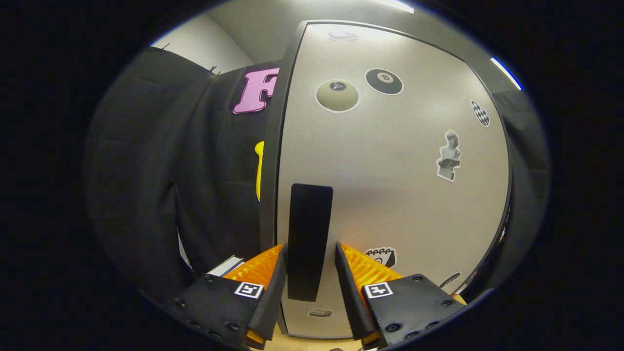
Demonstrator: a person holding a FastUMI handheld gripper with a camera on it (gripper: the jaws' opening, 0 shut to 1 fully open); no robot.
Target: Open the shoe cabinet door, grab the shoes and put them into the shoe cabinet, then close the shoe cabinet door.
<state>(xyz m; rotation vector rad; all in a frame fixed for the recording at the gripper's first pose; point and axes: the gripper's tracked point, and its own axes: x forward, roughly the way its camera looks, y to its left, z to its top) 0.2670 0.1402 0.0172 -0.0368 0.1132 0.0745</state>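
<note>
The gripper [310,253] sits low and close to the cabinet, its two fingers [267,278] apart, one on each side of the handle [309,241]. The handle is a dark upright bar on the door [390,195], near the door's left edge, and its lower part stands in the gap between the fingers. Whether the fingers press on it cannot be told; a sliver of door shows on either side of the bar.

Below the fingers a strip of pale wood floor [312,345] runs under the cabinet. The door is flat, pale grey and shut in a dark frame [274,161], with stickers [337,95] scattered over it: two billiard balls high up, a bust at the right, smaller ones near the bottom.

Left of the cabinet hangs the black cloth [161,170] of the booth wall, and beyond it a white wall [204,46] and ceiling with strip lights [506,73].
</note>
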